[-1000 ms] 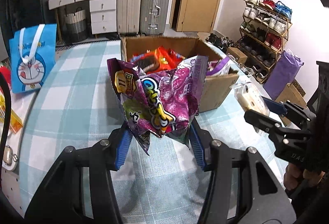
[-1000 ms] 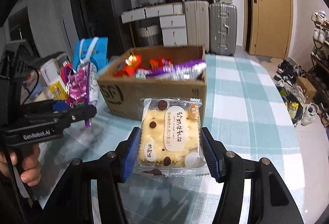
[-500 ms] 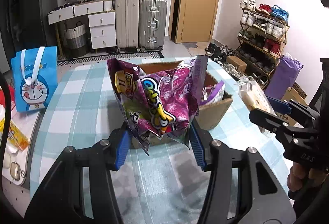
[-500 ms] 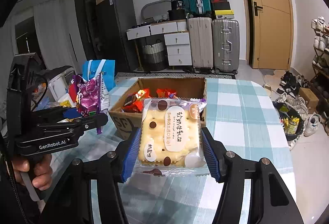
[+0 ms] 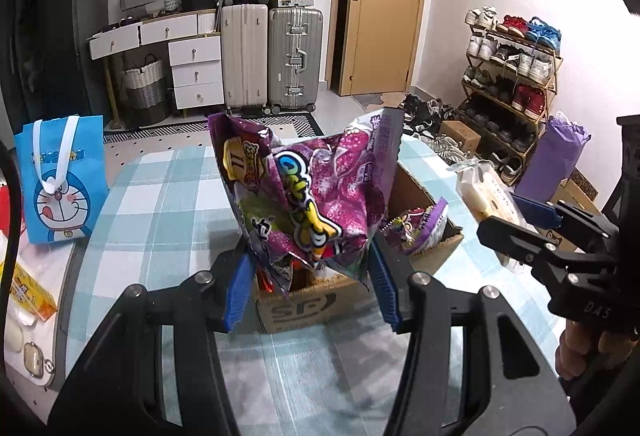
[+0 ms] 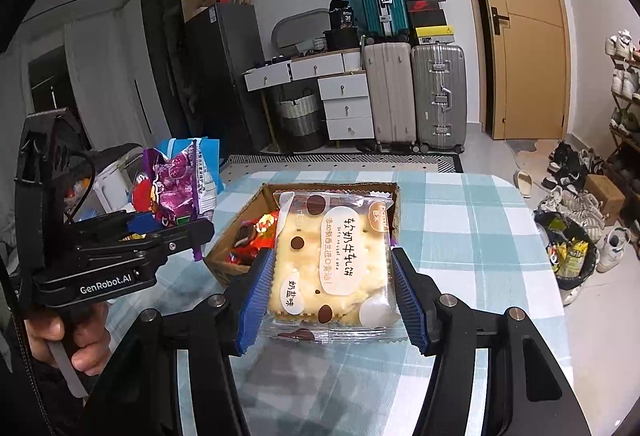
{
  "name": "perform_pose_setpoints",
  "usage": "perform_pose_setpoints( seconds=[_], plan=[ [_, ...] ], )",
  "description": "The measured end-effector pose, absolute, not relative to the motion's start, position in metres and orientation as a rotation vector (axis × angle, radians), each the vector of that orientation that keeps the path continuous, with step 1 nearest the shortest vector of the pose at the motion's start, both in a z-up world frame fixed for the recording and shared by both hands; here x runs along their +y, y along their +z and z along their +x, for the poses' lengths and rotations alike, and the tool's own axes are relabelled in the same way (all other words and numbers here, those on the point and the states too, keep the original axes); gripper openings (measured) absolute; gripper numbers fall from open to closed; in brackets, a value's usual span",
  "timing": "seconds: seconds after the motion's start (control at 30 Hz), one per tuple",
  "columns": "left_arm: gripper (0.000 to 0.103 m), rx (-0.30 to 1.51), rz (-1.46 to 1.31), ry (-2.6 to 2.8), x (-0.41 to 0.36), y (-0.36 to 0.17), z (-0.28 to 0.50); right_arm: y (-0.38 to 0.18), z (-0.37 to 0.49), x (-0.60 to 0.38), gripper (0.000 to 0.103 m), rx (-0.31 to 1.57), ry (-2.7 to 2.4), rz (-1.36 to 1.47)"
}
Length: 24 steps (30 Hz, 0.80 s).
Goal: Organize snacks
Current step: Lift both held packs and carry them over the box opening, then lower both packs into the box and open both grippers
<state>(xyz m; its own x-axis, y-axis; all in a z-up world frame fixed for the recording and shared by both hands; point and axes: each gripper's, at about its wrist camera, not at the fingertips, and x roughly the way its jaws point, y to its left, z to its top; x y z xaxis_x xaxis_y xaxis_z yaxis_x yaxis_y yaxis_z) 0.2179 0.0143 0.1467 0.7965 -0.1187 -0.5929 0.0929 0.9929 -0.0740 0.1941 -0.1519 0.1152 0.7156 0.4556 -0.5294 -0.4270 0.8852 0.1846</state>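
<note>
Table: I see its blue-and-white checked cloth under the cardboard box.
Cardboard box: my landmark, open-topped, snack packets inside.
Purple snack bag: crumpled, above the box's near edge.
Nougat cracker pack: above the box's near wall.
Left gripper: I have it clenched on the purple bag.
Right gripper: clamped on the cracker pack.
</note>
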Motion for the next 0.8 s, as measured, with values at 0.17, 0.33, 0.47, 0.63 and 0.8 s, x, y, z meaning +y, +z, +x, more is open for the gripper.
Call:
perform_pose_setpoints(
  seconds=[0.17, 0.33, 0.47, 0.63, 0.8],
  plan=[
    [0.05, 0.649, -0.043, -0.114, 0.012, 0.14, 0.245, 0.116, 0.205, -0.142, 0.059, 0.601, 0.494, 0.047],
    [0.05, 0.67, -0.029, -0.122, 0.008, 0.131, 0.27, 0.116, 0.22, -0.134, 0.059, 0.602, 0.49, 0.059],
    [0.05, 0.685, -0.034, -0.121, 0.01, 0.123, 0.289, 0.114, 0.234, -0.133, 0.059, 0.613, 0.49, 0.097],
    [0.05, 0.698, -0.029, -0.114, 0.012, 0.115, 0.312, 0.109, 0.249, -0.131, 0.059, 0.617, 0.476, 0.121],
    [0.05, 0.708, -0.027, -0.114, 0.009, 0.109, 0.33, 0.104, 0.263, -0.128, 0.059, 0.63, 0.478, 0.135]
  ],
)
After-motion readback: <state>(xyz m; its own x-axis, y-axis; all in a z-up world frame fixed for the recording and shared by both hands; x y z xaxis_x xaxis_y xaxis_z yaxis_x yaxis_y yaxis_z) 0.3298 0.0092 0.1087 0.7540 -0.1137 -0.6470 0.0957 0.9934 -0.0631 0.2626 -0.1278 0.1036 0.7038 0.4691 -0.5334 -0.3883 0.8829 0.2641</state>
